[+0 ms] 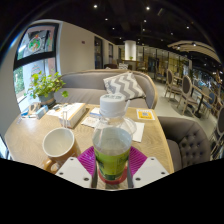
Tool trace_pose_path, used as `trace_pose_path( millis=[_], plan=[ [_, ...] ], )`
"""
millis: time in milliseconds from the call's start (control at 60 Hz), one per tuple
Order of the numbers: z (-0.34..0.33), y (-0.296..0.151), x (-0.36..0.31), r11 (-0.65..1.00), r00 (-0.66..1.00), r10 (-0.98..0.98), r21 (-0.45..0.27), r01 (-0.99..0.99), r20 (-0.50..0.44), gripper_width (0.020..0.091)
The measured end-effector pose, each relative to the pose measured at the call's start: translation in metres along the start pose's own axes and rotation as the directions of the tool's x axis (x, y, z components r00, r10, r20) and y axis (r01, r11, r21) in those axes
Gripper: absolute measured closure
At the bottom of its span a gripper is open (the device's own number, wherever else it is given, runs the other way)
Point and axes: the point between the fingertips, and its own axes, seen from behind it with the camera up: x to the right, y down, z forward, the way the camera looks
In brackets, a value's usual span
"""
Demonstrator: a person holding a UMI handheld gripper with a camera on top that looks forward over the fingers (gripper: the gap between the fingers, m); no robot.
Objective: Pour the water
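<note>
The gripper [112,172] is clamped on one clear plastic bottle [112,135], which is pressed between the two magenta pads [88,160] at its lower body. The bottle is held upright just above the near edge of a wooden table [30,135] — a white cap tops it, a pale label wraps its middle, and its lower part looks greenish. One white cup [58,144] is seen on the table just beside the bottle, open mouth up. Beyond it lie one white box [68,114] and some printed sheets [140,116] — further back, one potted plant [45,88] and one grey sofa [120,84] with one zigzag-patterned cushion [126,84].
</note>
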Motion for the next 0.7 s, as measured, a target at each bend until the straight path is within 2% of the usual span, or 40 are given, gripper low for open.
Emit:
trace_pose_path(
  millis=[50,83,150,267,350,383,450,483,533,600,700],
  plan=[
    [0.005,0.009,0.0,1.0,1.0,-0.001,-0.003,0.001,-0.001,0.0701],
    [0.005,0.008,0.001,1.0,1.0,-0.006,0.026,0.006,0.002,0.0695],
    [0.004,0.009,0.003,0.999,1.0,-0.006,0.04,0.006,0.001,0.0684],
    [0.003,0.009,0.003,0.998,1.0,-0.007,0.056,0.006,0.0,0.0611],
    [0.003,0.013,0.003,1.0,1.0,-0.003,0.025,0.004,-0.011,0.0566],
    [0.002,0.019,0.003,1.0,1.0,-0.001,-0.011,0.001,-0.021,0.0501],
    [-0.003,0.027,0.002,0.998,1.0,0.015,-0.057,-0.016,-0.022,0.0303],
    [-0.007,0.03,0.0,0.997,0.999,0.023,-0.074,-0.025,-0.029,0.0234],
    [-0.02,0.032,0.0,0.995,0.998,0.029,-0.091,-0.034,-0.052,0.0269],
    [-0.04,0.033,-0.002,0.994,0.996,0.022,-0.107,-0.031,-0.091,0.0246],
    [-0.077,0.036,-0.016,0.989,0.99,0.018,-0.14,-0.038,-0.141,0.0251]
  ],
)
